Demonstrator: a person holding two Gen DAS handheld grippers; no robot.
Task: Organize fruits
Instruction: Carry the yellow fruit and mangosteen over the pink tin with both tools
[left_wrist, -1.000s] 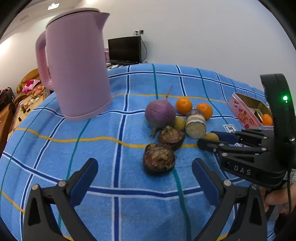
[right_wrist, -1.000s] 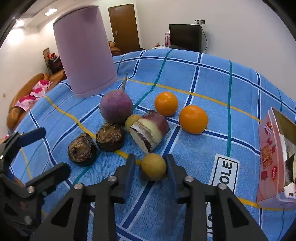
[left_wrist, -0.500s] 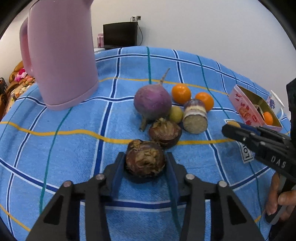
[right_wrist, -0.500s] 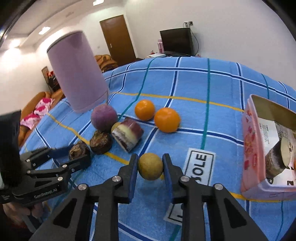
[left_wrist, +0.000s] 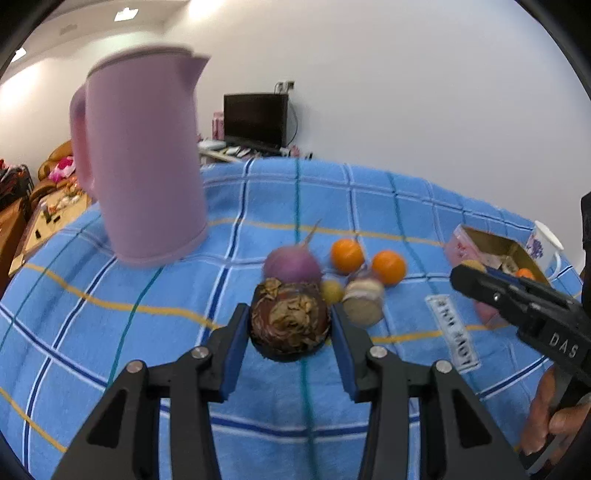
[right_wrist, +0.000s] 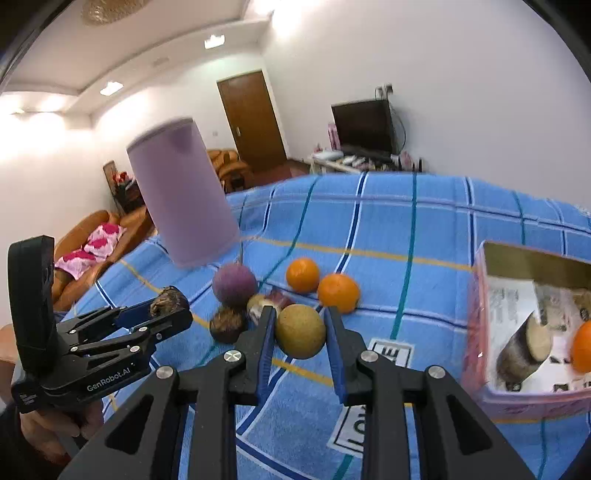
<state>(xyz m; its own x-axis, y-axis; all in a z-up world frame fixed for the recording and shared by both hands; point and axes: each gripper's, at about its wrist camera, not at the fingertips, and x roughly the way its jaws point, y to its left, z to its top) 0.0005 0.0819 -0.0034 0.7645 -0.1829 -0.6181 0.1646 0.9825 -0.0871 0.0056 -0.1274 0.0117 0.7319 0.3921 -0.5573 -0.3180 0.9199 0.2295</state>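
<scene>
My left gripper (left_wrist: 290, 332) is shut on a dark brown, scaly round fruit (left_wrist: 290, 321) and holds it above the blue checked cloth (left_wrist: 110, 332). My right gripper (right_wrist: 300, 332) is shut on a small yellow-brown round fruit (right_wrist: 300, 330), also off the cloth. On the cloth beyond lie a purple turnip (right_wrist: 234, 284), two oranges (right_wrist: 303, 275) (right_wrist: 338, 293), a cut purple-skinned piece (left_wrist: 364, 302), a small yellow fruit (left_wrist: 332, 291) and a second dark fruit (right_wrist: 227, 325). The pink box (right_wrist: 517, 402) at the right holds a cut piece and an orange.
A tall pink kettle (left_wrist: 144, 166) stands at the back left of the table. A white mug (left_wrist: 546, 243) sits behind the box. A "LOVE" label (right_wrist: 384, 354) is sewn on the cloth near the box. A person's hands hold both grippers.
My left gripper moved in, shut on the dark fruit and lifted it. My right gripper rose with the yellow-brown fruit, and the pink box now looms larger at its right.
</scene>
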